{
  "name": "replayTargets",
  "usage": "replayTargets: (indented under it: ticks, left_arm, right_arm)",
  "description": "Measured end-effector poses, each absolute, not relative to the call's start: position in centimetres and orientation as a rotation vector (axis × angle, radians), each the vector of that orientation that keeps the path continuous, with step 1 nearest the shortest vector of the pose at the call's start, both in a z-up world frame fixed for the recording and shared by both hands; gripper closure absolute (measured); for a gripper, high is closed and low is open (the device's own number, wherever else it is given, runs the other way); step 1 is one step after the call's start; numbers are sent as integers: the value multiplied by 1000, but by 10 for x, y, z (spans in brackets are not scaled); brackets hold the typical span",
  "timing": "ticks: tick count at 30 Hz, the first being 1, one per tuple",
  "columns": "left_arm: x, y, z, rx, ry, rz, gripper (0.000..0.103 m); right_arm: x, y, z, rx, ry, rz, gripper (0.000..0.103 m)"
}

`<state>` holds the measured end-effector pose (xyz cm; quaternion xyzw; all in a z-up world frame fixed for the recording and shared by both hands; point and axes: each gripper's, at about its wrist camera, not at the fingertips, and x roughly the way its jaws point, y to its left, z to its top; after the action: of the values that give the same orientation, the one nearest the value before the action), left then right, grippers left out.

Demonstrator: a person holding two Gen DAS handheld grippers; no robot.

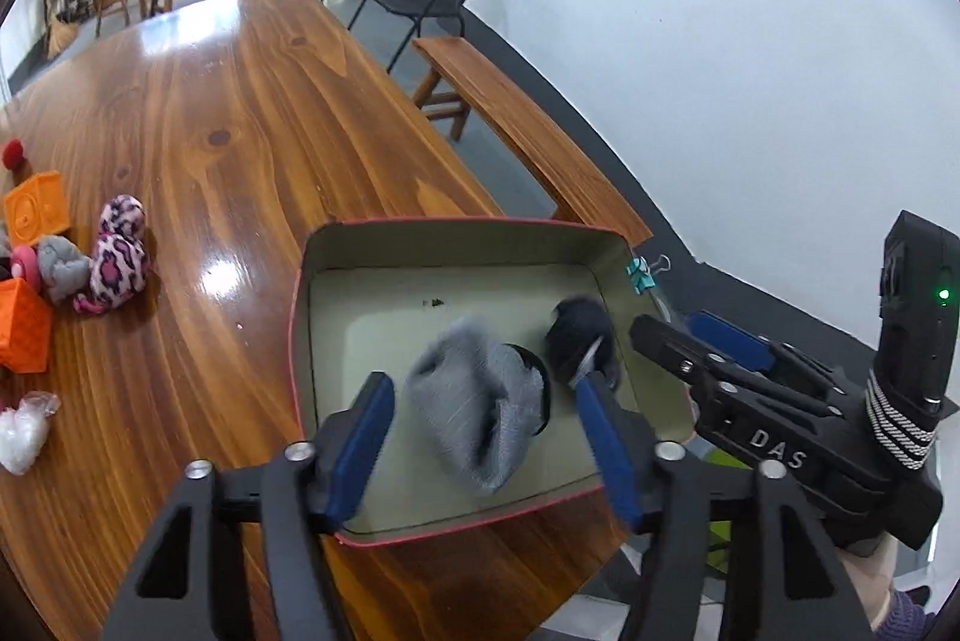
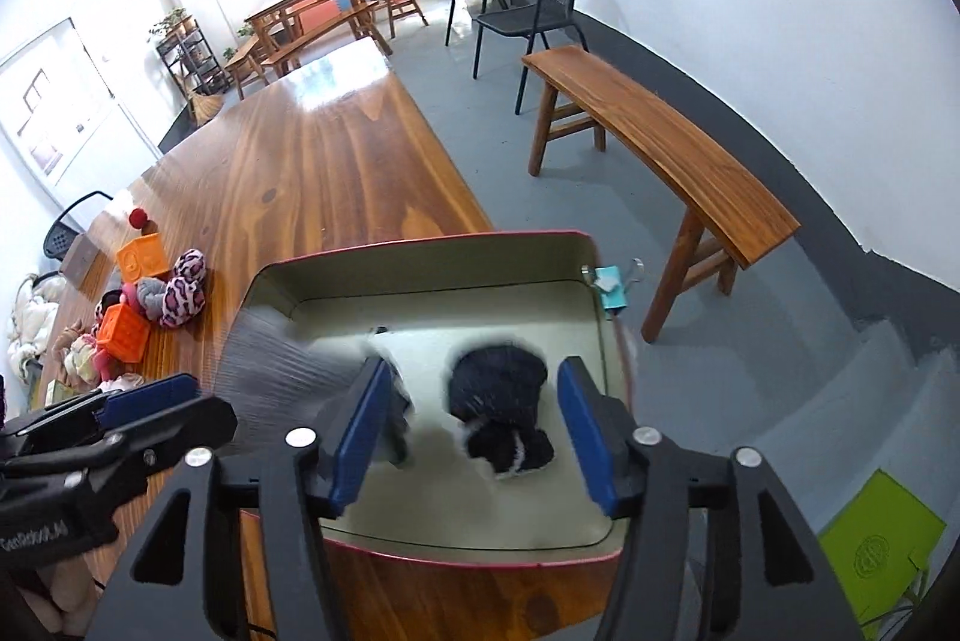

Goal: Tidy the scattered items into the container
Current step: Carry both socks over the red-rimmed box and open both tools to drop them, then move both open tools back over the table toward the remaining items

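A red-rimmed tin box (image 1: 456, 227) sits at the table's near right corner; it also shows in the right wrist view (image 2: 420, 245). My left gripper (image 1: 492, 425) is open above it, with a blurred grey sock (image 1: 474, 401) between the fingers, not gripped. My right gripper (image 2: 474, 431) is open above a black-and-white sock bundle (image 2: 501, 401) lying in the box. The same dark bundle (image 1: 579, 335) shows in the left wrist view. The grey sock (image 2: 288, 359) is a blur at the box's left in the right wrist view.
On the table to the left lie a pink leopard sock (image 1: 117, 251), a grey sock (image 1: 60, 269), orange cubes (image 1: 33, 206), a red ball (image 1: 12, 153) and a plastic wad (image 1: 21, 431). A teal binder clip (image 1: 639, 275) grips the box corner. A bench (image 2: 660, 143) stands to the right.
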<state>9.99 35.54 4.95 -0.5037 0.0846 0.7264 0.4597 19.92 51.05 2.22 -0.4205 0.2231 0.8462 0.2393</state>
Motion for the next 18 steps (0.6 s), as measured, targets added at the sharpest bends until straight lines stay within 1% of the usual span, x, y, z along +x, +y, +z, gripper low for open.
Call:
replayTargets:
  ticks: [1, 4, 8, 18]
  left_arm:
    - [100, 356, 52, -1233, 214, 1798, 36]
    - [103, 355, 57, -1218, 231, 1843, 23]
    - [92, 345, 60, -1229, 225, 1904, 23]
    - [71, 293, 64, -1256, 246, 2087, 23]
  right_arm:
    - [201, 512, 23, -1144, 612, 2317, 35]
    - [202, 515, 24, -1132, 616, 2319, 33]
    - [200, 515, 24, -1130, 613, 2342, 33]
    - [180, 483, 35, -1163, 570, 2409, 32]
